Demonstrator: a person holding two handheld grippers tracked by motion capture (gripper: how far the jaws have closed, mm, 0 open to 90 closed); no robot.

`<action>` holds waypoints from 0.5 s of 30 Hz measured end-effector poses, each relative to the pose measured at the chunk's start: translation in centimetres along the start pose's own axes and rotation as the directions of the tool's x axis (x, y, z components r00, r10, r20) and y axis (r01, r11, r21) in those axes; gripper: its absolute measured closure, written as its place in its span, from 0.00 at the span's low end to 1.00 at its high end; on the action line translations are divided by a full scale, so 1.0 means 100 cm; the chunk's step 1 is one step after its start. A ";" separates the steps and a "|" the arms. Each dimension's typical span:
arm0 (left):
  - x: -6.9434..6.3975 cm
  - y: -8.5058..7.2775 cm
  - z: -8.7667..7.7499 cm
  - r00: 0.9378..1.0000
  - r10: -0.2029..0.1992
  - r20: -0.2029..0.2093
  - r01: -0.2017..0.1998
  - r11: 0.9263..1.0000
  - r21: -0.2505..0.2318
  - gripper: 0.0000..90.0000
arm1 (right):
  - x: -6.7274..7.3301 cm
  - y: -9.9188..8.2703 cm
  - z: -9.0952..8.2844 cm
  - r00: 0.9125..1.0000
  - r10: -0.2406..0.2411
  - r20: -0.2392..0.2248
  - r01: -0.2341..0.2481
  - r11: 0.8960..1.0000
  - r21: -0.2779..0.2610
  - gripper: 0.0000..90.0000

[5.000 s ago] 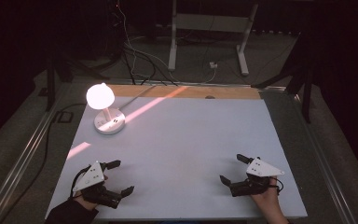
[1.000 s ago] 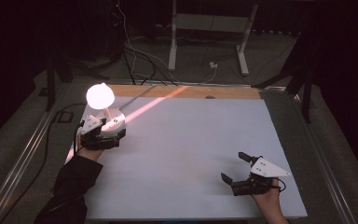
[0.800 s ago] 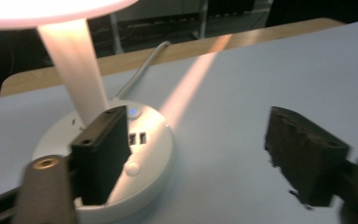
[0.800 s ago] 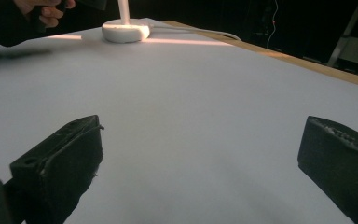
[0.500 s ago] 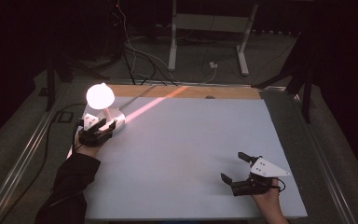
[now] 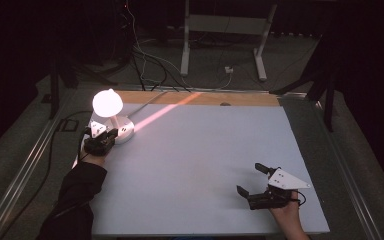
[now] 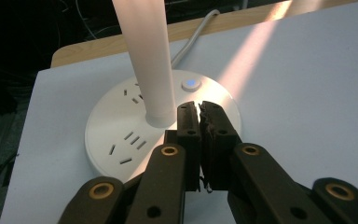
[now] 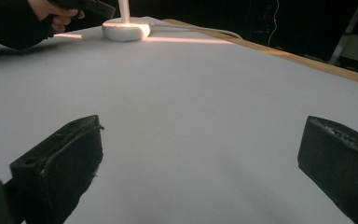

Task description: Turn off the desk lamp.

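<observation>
A white desk lamp with a glowing globe (image 6: 107, 102) stands on a round base (image 6: 126, 128) at the table's far left. The base (image 7: 116, 140) carries socket slots, a thick white stem (image 7: 147, 56) and a small blue-lit button (image 7: 190, 84). My left gripper (image 6: 111, 136) hovers over the near edge of that base. Its jaws have just been closing and now meet with nothing between them (image 7: 199, 106), their tips just short of the button. At the front right my right gripper (image 6: 250, 179) rests open on the bare table (image 8: 203, 126). In the right gripper view the lamp base (image 8: 126, 29) lies far off.
The white tabletop (image 6: 205, 160) has a wooden strip (image 6: 200, 97) along its far edge. A pinkish streak of light (image 6: 165, 112) runs from the lamp toward it. The lamp's cord (image 7: 193, 35) trails off the back. Stand legs (image 6: 260, 50) and cables lie on the floor beyond.
The left hand travelled from the table's front left up to the lamp, then drew slightly back off the base toward the table's left edge. Its jaws went from open to shut. The right gripper stayed put.
</observation>
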State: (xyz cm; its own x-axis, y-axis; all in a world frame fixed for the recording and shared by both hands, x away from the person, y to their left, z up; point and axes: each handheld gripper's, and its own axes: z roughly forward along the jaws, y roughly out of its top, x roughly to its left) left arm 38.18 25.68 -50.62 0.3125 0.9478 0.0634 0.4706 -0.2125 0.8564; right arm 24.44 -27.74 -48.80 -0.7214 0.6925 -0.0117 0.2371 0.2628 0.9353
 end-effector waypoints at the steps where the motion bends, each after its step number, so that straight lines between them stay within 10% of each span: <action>1: 0.001 0.000 0.001 1.000 0.003 0.002 -0.003 1.000 0.006 1.00 | 0.000 0.000 0.000 1.000 -0.002 -0.001 0.002 1.000 0.000 0.00; 15: 0.004 -0.004 0.014 1.000 -0.005 0.030 0.004 0.999 0.047 1.00 | 0.000 0.000 0.000 1.000 0.000 0.001 0.000 1.000 0.000 0.00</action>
State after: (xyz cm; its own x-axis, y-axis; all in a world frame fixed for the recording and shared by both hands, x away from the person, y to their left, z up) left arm 39.32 25.81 -51.64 0.3344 0.9414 0.0438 0.5104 -0.2200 0.8313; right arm 24.45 -27.74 -48.80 -0.7210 0.6928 -0.0119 0.2373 0.2630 0.9351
